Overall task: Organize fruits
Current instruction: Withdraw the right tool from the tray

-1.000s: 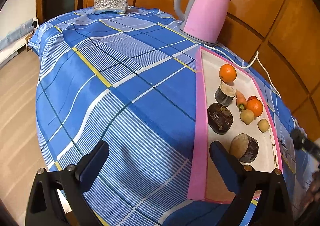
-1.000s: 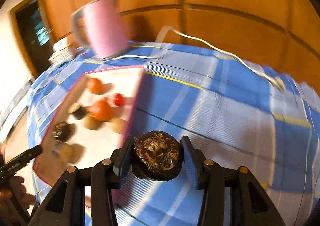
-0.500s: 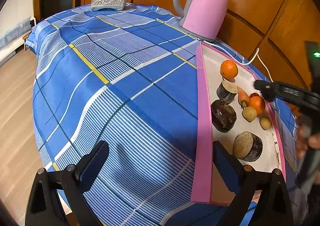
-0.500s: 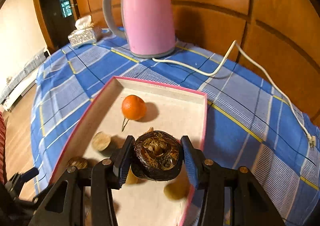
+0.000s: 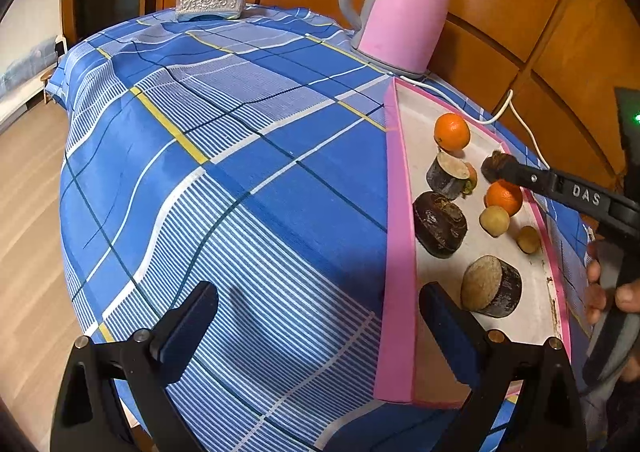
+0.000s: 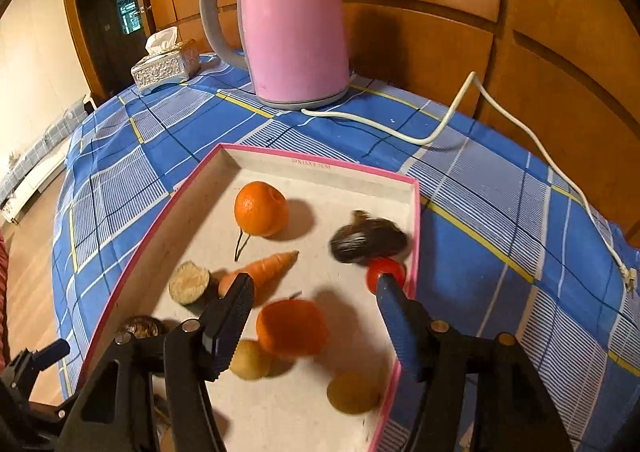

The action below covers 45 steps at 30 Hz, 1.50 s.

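Dark round fruit (image 6: 366, 240) lies free, blurred, in pink tray (image 6: 316, 170) far-right corner, next to red ball (image 6: 386, 270). Right gripper (image 6: 316, 306) opening, nothing btwn jaws. Left gripper (image 5: 320, 326) wide, empty, over cloth. Fruit prob hard-shelled, rolls easily; grip across widest sides

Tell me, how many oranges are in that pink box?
2. One orange sits alone toward the far end of the pink box, near the kettle. The other orange lies nearer, beside the carrot. None seems hidden.
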Available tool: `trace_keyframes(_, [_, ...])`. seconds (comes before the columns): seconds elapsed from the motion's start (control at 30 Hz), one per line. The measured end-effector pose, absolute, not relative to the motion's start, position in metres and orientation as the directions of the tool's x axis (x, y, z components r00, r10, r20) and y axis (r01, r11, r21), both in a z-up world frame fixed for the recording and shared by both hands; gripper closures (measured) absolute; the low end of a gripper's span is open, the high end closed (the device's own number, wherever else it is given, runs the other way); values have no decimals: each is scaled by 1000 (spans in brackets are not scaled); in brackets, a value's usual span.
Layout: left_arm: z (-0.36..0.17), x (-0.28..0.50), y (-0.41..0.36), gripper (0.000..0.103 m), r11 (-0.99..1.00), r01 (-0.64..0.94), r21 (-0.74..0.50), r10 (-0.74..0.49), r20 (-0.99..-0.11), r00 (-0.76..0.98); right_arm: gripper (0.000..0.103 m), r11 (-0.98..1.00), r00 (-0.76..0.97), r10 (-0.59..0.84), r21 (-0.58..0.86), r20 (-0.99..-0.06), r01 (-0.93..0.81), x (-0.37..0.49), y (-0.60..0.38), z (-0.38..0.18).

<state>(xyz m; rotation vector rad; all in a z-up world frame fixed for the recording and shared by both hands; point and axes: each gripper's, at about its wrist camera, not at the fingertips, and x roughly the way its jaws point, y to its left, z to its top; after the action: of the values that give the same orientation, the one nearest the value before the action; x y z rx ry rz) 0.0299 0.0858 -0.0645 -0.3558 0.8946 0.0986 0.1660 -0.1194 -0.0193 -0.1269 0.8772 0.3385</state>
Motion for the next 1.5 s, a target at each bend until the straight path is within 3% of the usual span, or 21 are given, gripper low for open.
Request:
trace_keyframes(0.73, [-47,15,71,2,959,-181,-216,-46,-755,654,38,973,700,167,1,-695,-232,89,-139,-3])
trace_keyframes(1.2, [-28,3,64,0,969,-190,-160,20,-712,702,38,999,748,-1,-34,-664,-29,27,-163,-14])
trace_keyframes(1.5, [-19,-1,62,0,968,-198,-151,39,-693,719,37,998,747,-12,-58,-665,-36,12,-166,-19])
